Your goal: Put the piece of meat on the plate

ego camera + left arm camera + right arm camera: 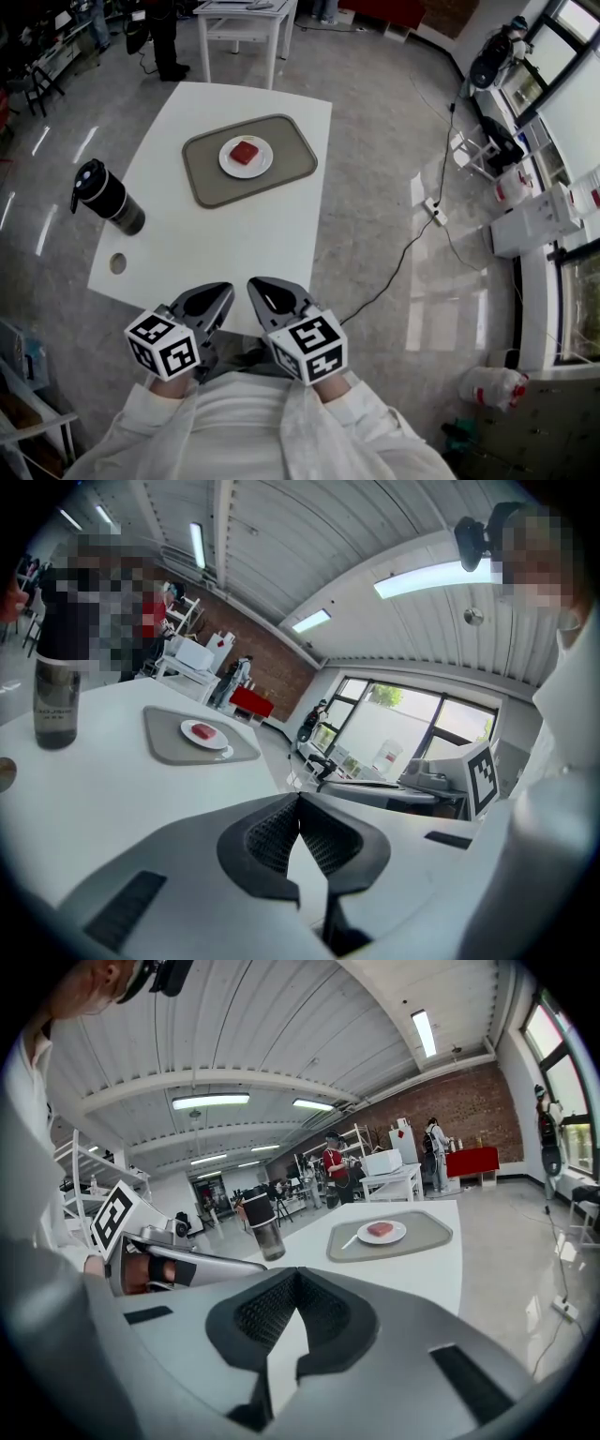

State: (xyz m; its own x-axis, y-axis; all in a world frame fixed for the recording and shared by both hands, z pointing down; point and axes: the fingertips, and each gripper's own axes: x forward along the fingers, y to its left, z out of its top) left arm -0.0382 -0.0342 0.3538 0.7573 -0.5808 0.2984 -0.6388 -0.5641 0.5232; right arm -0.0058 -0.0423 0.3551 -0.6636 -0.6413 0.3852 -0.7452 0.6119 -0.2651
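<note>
On the white surface (234, 244), the piece of meat (245, 152) already lies on the plate (265, 161) in the grey tray (202, 175), so left tongs (221, 292) and right tongs (256, 285), both pressed together empty at the near edge, are best held well clear.

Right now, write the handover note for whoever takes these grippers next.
Left gripper: shut, nothing between its jaws, held close to the body at the table's near edge.
Right gripper: shut, empty, beside the left one.
Things: the piece of meat lies on the white plate, which sits on the grey tray at the far end of the table. A dark bottle stands at the table's left edge.
Done: meat is on the plate.
Left: nothing, as far as the views show.
</note>
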